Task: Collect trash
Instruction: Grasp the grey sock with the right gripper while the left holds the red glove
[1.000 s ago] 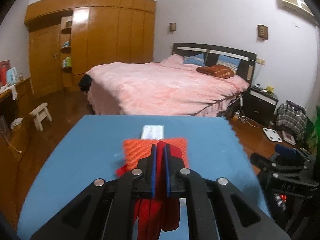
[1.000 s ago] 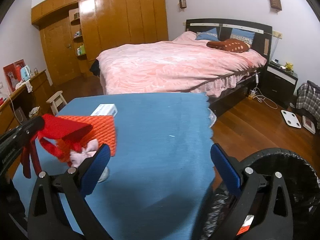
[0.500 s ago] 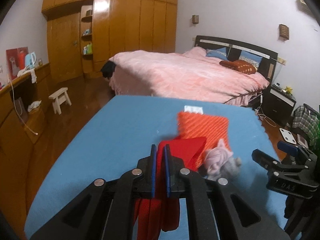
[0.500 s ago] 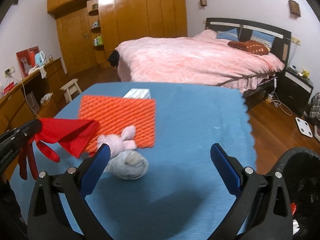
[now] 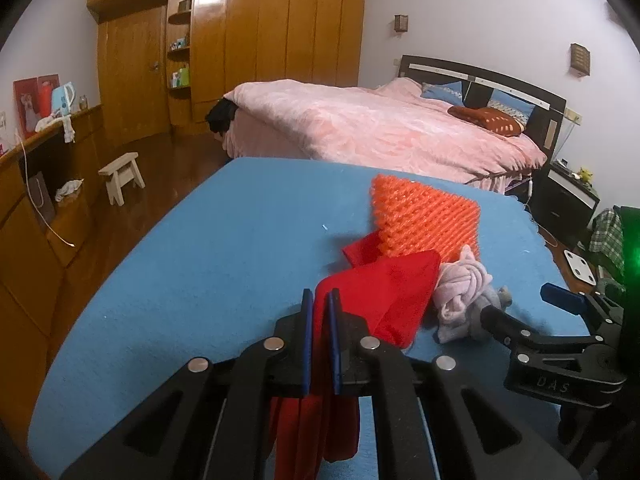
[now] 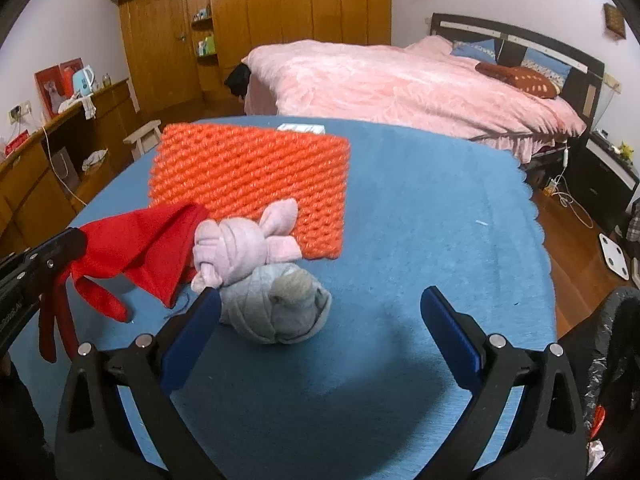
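- Two grippers are over a blue table in a bedroom.
- Far on the left side of the room there is a long wooden counter with a light blue kettle on top.
- On the floor near it stands a small wooden stool.
- Behind the stool is a big brown wardrobe.
- At the near left, the left gripper is squeezed tight on a red cloth. Its blue pads pinch the cloth between them.
- Part of the red cloth hangs down under the gripper, and part sticks out in front, lifted off the table.
- Past the red cloth lies an orange knitted mat, flat on the table. One corner of the red cloth is in front of the mat's near left corner.
- At the far edge of the mat, a small white box peeks out.
- Next comes a pink bundle of cloth. It lies on the near edge of the mat and leans on a grey bundle of cloth.
- The grey bundle sits on the blue table, touching the pink one.
- The right gripper is wide open and holds nothing. Its left pad is just beside the grey bundle, and its right pad is well apart from it.
- Behind the table is a bed with a pink blanket.
- At the far right, low down, is a black trash bag with bits of trash inside.
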`<state>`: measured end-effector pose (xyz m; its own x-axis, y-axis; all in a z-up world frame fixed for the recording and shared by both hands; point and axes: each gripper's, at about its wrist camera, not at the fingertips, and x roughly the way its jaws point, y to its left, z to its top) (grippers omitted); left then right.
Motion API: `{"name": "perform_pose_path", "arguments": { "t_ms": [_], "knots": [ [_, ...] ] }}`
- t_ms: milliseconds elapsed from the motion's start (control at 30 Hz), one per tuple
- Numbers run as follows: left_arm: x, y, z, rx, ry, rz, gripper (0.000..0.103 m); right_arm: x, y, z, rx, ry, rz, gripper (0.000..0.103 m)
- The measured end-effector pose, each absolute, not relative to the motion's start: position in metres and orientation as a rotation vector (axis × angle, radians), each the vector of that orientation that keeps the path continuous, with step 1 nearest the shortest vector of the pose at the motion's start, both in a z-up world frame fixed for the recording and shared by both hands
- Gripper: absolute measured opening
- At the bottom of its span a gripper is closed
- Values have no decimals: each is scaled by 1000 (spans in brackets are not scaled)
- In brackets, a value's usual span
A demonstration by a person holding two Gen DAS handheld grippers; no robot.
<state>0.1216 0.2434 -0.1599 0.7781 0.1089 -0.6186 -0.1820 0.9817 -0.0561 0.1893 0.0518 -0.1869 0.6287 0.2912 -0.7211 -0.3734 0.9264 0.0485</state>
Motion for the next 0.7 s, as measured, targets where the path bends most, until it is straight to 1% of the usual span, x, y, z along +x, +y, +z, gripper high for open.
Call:
{"name": "perform_pose_path", "arguments": {
  "t_ms": [33,100,167,233,267,400,500,533,700],
  "knots": [
    [122,243,-161,-115,662,158,8,190,53,-188,-108,817,397,83],
    [122,244,-162,-117,665,157,8,190,54,-189,-111,825,418,79],
    [121,243,-162,-117,667,156,8,189,58,-189,-119,828,445,70],
    [120,243,-162,-119,668,155,8,188,61,-189,-124,831,480,53],
    [120,243,-161,-118,668,154,8,186,64,-189,-128,835,503,48],
    [120,238,-156,-110,661,146,8,183,64,-185,-142,832,510,43],
    [120,233,-151,-106,654,139,8,180,57,-179,-131,831,509,41],
    [119,233,-150,-106,651,135,8,180,56,-176,-128,827,508,38],
    [118,217,-135,-101,628,99,8,176,35,-162,-97,813,478,37]
  ]
}}
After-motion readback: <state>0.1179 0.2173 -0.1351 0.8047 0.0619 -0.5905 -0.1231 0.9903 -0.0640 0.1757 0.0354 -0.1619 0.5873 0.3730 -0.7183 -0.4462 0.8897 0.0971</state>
